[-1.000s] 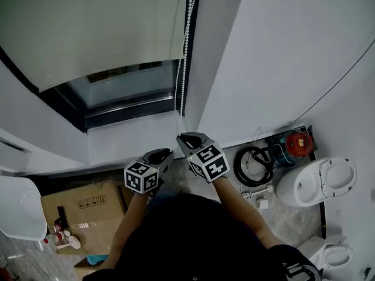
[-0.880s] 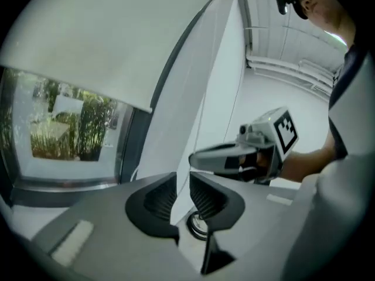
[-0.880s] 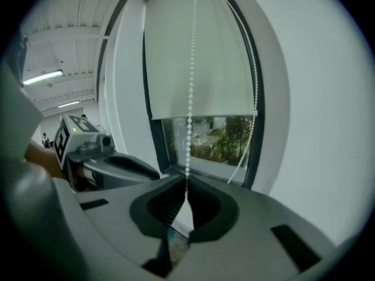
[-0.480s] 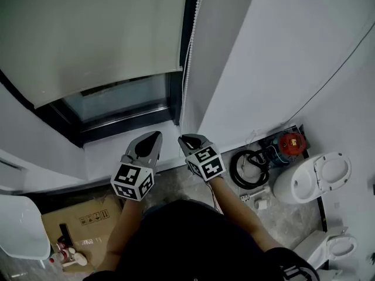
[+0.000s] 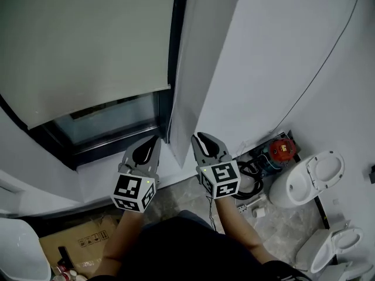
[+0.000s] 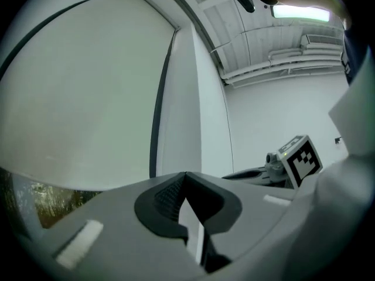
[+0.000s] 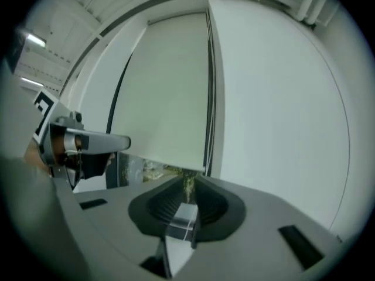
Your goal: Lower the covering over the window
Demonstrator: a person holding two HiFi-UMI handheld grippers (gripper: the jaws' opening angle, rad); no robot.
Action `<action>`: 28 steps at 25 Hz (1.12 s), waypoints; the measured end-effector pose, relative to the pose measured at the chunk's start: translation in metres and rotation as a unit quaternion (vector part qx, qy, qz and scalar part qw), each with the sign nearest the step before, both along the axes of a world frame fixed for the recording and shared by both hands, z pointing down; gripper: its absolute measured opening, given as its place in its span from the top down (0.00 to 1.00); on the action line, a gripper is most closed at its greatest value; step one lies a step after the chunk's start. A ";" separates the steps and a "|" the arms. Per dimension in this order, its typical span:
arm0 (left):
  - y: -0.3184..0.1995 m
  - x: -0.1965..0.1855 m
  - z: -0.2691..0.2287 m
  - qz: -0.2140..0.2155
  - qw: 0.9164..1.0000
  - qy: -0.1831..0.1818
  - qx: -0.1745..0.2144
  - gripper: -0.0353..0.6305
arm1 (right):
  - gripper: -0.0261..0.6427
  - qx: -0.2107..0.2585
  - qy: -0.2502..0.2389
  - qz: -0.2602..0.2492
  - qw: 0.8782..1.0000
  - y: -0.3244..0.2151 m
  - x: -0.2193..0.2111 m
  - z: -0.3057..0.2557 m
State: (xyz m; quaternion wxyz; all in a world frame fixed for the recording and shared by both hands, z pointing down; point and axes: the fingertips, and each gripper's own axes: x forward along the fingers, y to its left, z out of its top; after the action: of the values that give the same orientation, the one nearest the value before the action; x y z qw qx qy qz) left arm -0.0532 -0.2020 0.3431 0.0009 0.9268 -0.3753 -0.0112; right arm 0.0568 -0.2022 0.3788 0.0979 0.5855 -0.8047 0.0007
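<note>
The left gripper (image 5: 150,140) has its jaws fully together, the ribbed pads meeting at the tip with nothing between them. It is held up at the near edge of the window, its tip over the white sill and touching nothing. Just right of it, the right gripper (image 5: 201,137) also has its jaws drawn together. At most a hairline gap shows at the tip, and nothing is gripped there. It points at the white wall pier (image 5: 193,69) beside the dark window frame (image 5: 166,107).

The pale roller blind (image 5: 88,45) hangs over most of the window, with a strip of bare glass (image 5: 111,119) below its bottom edge.

Only the left gripper view shows the ribbed ceiling and a lit lamp (image 6: 299,10) overhead. It also shows the right gripper's marker cube (image 6: 303,160) off to the right. Only the right gripper view shows green foliage (image 7: 146,170) through the glass under the blind.

The head view alone takes in the floor. A cardboard box (image 5: 64,249) sits at the near left on grey stone tiles (image 5: 275,221). A coil of black hose (image 5: 249,173) and a red-topped device (image 5: 280,149) lie against the wall, with a white toilet (image 5: 307,180) at the far right.
</note>
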 end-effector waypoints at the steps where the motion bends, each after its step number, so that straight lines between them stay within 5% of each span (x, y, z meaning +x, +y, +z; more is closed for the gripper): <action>1: 0.001 0.000 -0.009 -0.001 1.000 0.003 0.010 0.93 | 0.93 0.022 0.000 0.006 1.000 0.002 0.003 -0.019; 9: 0.019 -0.013 -0.075 -0.023 0.996 0.033 0.077 0.93 | 0.93 0.130 -0.018 0.034 0.991 0.028 0.014 -0.120; 28: 0.036 -0.026 -0.070 -0.025 0.997 0.038 0.059 0.93 | 0.94 0.138 0.000 0.020 0.990 0.046 -0.021 -0.116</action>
State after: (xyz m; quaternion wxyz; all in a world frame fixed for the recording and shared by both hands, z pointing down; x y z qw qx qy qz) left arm -0.0789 -0.1655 0.2729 -0.0398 0.9145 -0.3967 -0.0687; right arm 0.0362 -0.1566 0.2624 0.0165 0.6095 -0.7851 -0.1089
